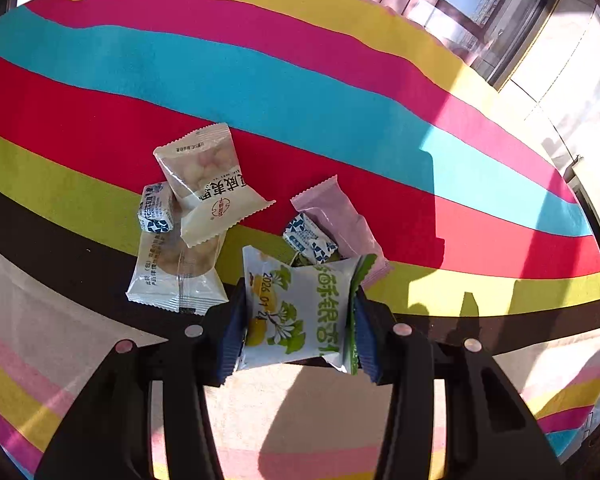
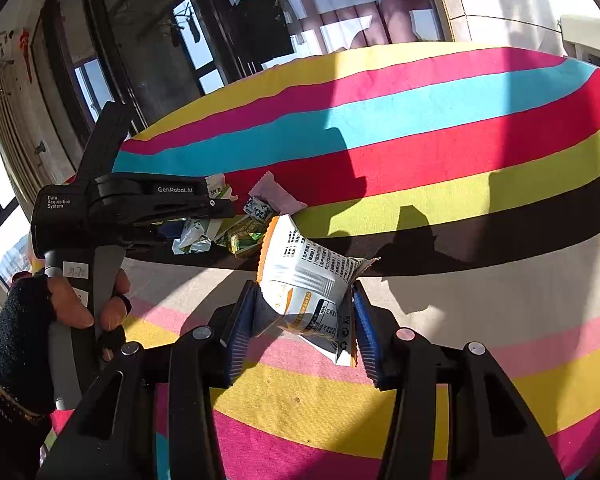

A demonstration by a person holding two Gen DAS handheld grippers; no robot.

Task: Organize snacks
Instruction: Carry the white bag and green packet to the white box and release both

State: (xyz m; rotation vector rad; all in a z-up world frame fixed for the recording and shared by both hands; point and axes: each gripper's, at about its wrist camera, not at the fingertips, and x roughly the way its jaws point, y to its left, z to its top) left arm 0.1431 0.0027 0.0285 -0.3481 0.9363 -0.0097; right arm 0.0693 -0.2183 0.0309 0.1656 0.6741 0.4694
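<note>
My left gripper (image 1: 298, 320) is shut on a white and green ginkgo snack packet (image 1: 300, 308), held just above the striped cloth. Beyond it lie a pink packet (image 1: 340, 220), a small blue-and-white candy (image 1: 310, 240), two clear nut packets (image 1: 208, 184) (image 1: 176, 276) and another small candy (image 1: 156, 210). My right gripper (image 2: 300, 316) is shut on a white and orange snack packet (image 2: 304, 280). In the right wrist view the left gripper's body (image 2: 140, 204) sits at the left over the snack pile (image 2: 240, 232).
The striped tablecloth (image 1: 340, 100) covers a round table; its far edge (image 1: 500, 92) drops off toward windows and floor. A gloved hand (image 2: 60, 312) holds the left gripper's handle.
</note>
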